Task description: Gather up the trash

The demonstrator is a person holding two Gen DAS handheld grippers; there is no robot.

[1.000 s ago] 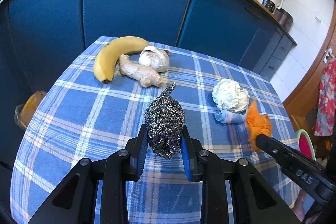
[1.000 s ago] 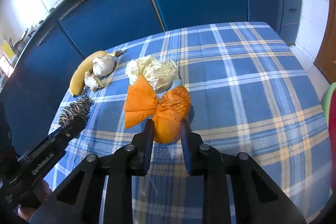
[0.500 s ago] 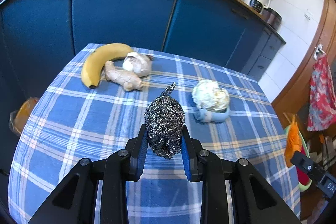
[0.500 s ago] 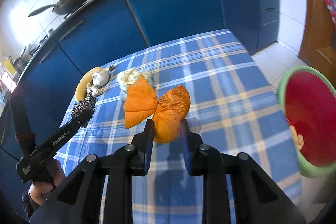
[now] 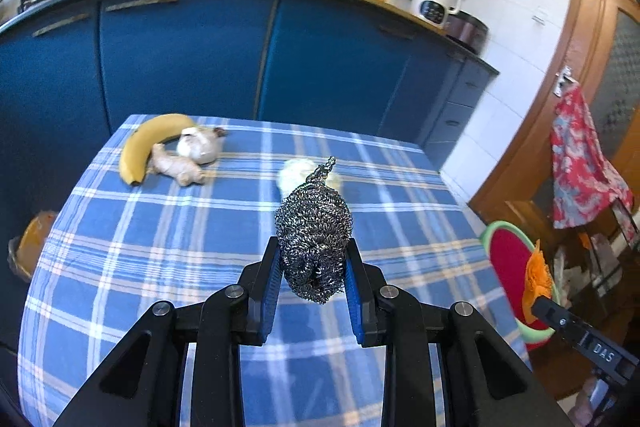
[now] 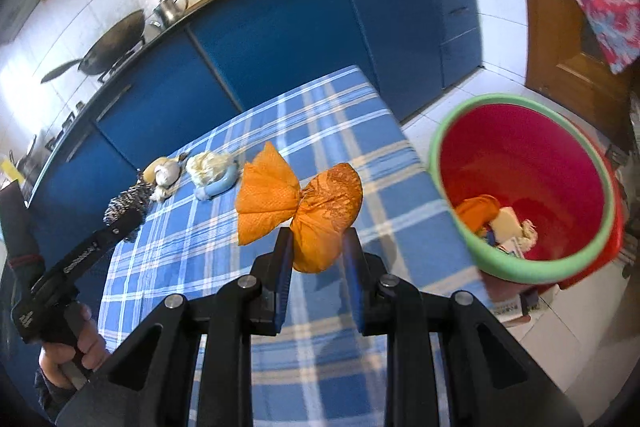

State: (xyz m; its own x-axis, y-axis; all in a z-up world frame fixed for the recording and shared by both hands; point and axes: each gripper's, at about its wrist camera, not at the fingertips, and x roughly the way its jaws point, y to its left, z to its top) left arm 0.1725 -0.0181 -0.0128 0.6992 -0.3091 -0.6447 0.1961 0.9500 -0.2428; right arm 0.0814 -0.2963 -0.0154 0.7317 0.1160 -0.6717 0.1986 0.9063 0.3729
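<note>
My left gripper (image 5: 312, 291) is shut on a steel wool scrubber (image 5: 314, 239) and holds it above the blue checked tablecloth (image 5: 160, 247). My right gripper (image 6: 318, 263) is shut on an orange crumpled napkin (image 6: 316, 211), held past the table's right edge, beside a red bin with a green rim (image 6: 516, 275). The bin holds several scraps (image 6: 500, 223). In the left wrist view the bin (image 5: 508, 263) and the orange napkin (image 5: 538, 275) show at the right. A white crumpled wad on a light blue piece (image 6: 212, 171) lies on the table, partly hidden behind the scrubber (image 5: 292, 173).
A banana (image 5: 148, 143), a ginger root (image 5: 176, 167) and a garlic bulb (image 5: 198, 147) lie at the table's far left. Blue cabinets (image 5: 200, 59) stand behind the table. A wooden door with a hanging red cloth (image 5: 580, 167) is at the right.
My right gripper has carried the orange napkin off the table to beside the red bin. My left gripper has lifted and turned right with the scrubber.
</note>
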